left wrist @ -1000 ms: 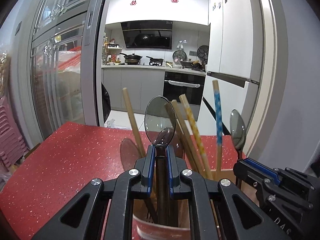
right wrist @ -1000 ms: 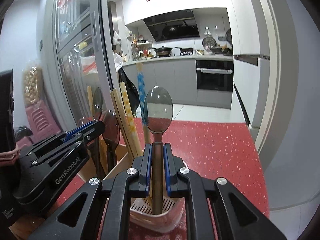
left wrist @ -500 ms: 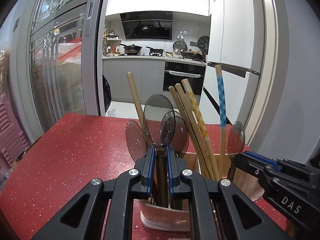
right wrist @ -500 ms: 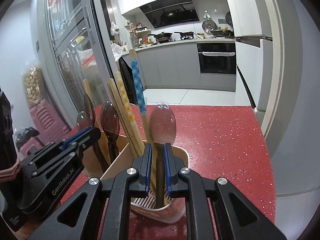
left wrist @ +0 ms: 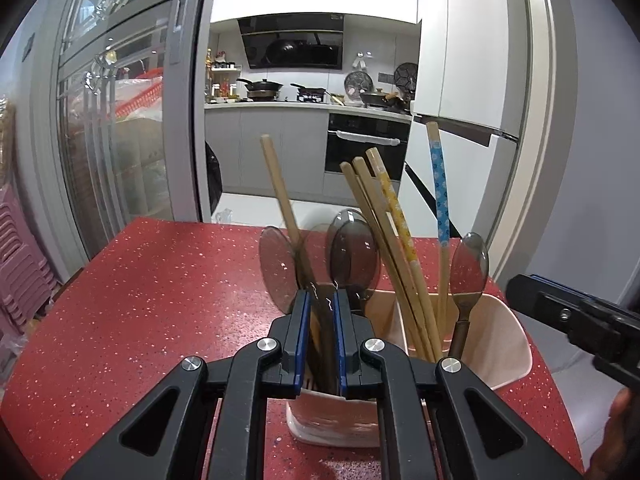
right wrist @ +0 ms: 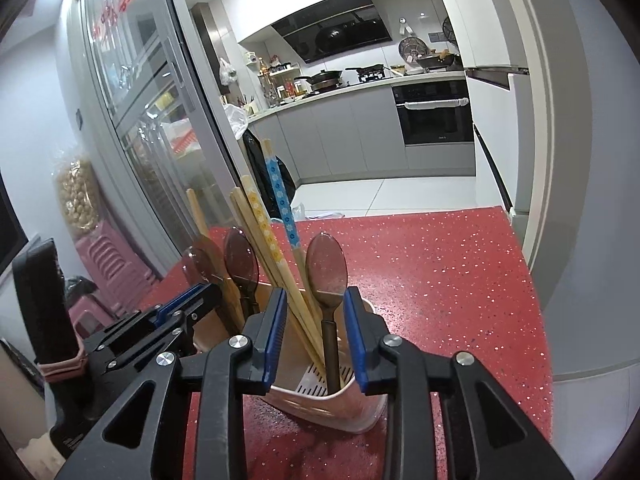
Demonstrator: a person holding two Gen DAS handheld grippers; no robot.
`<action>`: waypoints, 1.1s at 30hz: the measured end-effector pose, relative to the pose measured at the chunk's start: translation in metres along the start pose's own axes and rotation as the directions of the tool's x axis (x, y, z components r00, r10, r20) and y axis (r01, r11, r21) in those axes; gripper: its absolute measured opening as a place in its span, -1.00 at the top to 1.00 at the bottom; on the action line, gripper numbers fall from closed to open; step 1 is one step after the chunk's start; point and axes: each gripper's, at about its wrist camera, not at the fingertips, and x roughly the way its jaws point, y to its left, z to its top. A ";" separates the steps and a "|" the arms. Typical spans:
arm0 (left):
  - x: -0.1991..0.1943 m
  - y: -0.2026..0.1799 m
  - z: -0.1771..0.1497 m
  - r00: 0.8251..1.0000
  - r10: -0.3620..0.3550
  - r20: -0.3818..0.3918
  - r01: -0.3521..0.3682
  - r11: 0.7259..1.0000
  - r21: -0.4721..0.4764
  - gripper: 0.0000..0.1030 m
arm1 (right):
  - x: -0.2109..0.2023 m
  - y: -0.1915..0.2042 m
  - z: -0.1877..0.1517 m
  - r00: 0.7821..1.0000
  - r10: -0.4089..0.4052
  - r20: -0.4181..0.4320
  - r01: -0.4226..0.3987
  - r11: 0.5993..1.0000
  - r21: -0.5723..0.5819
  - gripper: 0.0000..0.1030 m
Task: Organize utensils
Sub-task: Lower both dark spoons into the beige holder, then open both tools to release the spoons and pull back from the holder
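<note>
spoon (right wrist: 326, 268) between opening right fingers (right wrist: 276, 320), right view only

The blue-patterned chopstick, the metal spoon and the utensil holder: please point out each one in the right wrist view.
blue-patterned chopstick (right wrist: 281, 196), right wrist view, on its blue flowered band.
metal spoon (right wrist: 326, 266), right wrist view, on its bowl.
utensil holder (right wrist: 320, 408), right wrist view, on its front wall.

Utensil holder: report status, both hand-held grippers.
Left hand-held gripper shut on spoon. Right hand-held gripper opening, metal spoon standing free in utensil holder. Nothing in the way.
</note>
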 end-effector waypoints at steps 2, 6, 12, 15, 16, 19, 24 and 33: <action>-0.002 -0.001 0.001 1.000 0.005 0.003 -0.005 1.000 0.008 0.29 | -0.002 0.001 0.000 1.000 0.002 0.001 -0.002 1.000 -0.002 0.37; -0.007 -0.001 0.002 1.000 0.012 0.006 -0.012 1.000 0.018 0.29 | -0.006 0.001 0.002 1.000 0.007 -0.003 -0.007 1.000 0.010 0.35; -0.019 0.000 0.001 1.000 0.008 -0.008 -0.008 1.000 0.020 0.29 | -0.013 0.001 -0.004 0.999 -0.016 -0.027 0.017 0.999 0.028 0.21; -0.026 0.002 -0.002 1.000 0.009 -0.023 -0.009 1.000 0.025 0.28 | -0.016 0.001 -0.009 0.998 -0.038 -0.046 0.040 0.999 0.035 0.11; -0.028 0.003 -0.003 0.999 0.011 -0.030 -0.010 1.000 0.028 0.28 | -0.017 0.001 -0.011 0.998 -0.046 -0.051 0.048 0.998 0.038 0.09; -0.035 0.004 -0.009 0.998 0.013 -0.054 -0.012 0.999 0.036 0.29 | -0.021 -0.002 -0.018 0.995 -0.062 -0.073 0.066 0.996 0.059 0.03; -0.046 0.006 -0.020 0.997 0.006 -0.077 -0.004 0.999 0.035 0.28 | -0.026 -0.002 -0.025 0.992 -0.086 -0.095 0.092 0.993 0.068 0.01; -0.063 0.010 -0.031 0.994 -0.001 -0.108 0.005 0.999 0.036 -1.00 | -0.041 0.010 -0.034 0.988 -0.117 -0.102 0.122 0.991 0.053 -0.12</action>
